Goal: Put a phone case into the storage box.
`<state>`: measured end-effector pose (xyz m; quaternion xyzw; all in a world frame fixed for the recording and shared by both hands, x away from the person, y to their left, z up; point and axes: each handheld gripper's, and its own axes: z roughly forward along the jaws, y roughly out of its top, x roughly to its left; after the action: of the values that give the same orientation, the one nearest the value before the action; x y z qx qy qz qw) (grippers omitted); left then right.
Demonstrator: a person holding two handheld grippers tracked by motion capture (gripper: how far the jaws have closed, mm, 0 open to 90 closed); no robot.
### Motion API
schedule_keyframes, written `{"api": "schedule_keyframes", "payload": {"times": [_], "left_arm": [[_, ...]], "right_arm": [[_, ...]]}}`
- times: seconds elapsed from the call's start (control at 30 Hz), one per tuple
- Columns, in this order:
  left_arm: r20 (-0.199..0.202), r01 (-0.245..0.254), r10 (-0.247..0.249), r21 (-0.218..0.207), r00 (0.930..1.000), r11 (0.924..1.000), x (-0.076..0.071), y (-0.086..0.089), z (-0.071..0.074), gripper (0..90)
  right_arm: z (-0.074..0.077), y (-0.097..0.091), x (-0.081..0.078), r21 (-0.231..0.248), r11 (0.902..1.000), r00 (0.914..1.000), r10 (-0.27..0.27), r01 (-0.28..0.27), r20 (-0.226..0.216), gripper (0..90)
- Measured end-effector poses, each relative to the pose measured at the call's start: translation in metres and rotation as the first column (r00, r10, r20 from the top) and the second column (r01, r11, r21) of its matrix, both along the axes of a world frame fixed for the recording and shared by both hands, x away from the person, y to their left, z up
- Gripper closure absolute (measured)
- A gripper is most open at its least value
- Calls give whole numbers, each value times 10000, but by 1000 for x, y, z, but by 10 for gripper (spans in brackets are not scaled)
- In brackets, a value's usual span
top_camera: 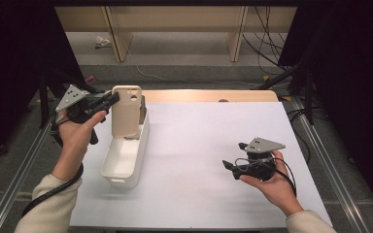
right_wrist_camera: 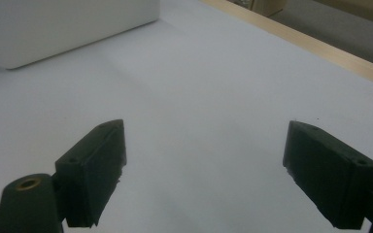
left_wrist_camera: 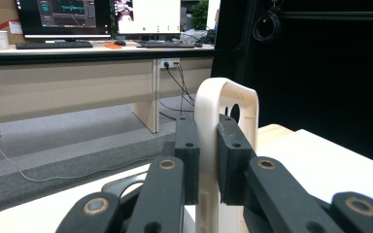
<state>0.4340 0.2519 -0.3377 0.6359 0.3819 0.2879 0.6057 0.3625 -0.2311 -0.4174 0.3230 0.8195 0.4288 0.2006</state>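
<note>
The left gripper [top_camera: 108,101] holds the beige phone case [top_camera: 126,112] upright by its thin side edge, above the far end of the white bin [top_camera: 121,165] on the bench [top_camera: 213,145]. The case looks light, thin and probably a little flexible and smooth, so gripping the rim seems best. The fingers [right_wrist_camera: 97,170] of the right gripper [top_camera: 229,166] stand wide apart and hold nothing.

Bright white tabletop, black surroundings — soft overhead light, mild blur.
</note>
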Motion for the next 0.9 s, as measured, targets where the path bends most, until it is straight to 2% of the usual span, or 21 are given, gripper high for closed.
{"api": "schedule_keyframes", "payload": {"times": [0.6,0.9], "left_arm": [[-177,-96,95,-17,9998,10000,19,-1,-10,811],[-252,-182,180,-76,9995,9998,24,3,-15,811]], "right_arm": [[0,0,0,19,10000,10000,-8,8,4,166],[0,0,0,6,10000,10000,-8,8,-13,165]]}}
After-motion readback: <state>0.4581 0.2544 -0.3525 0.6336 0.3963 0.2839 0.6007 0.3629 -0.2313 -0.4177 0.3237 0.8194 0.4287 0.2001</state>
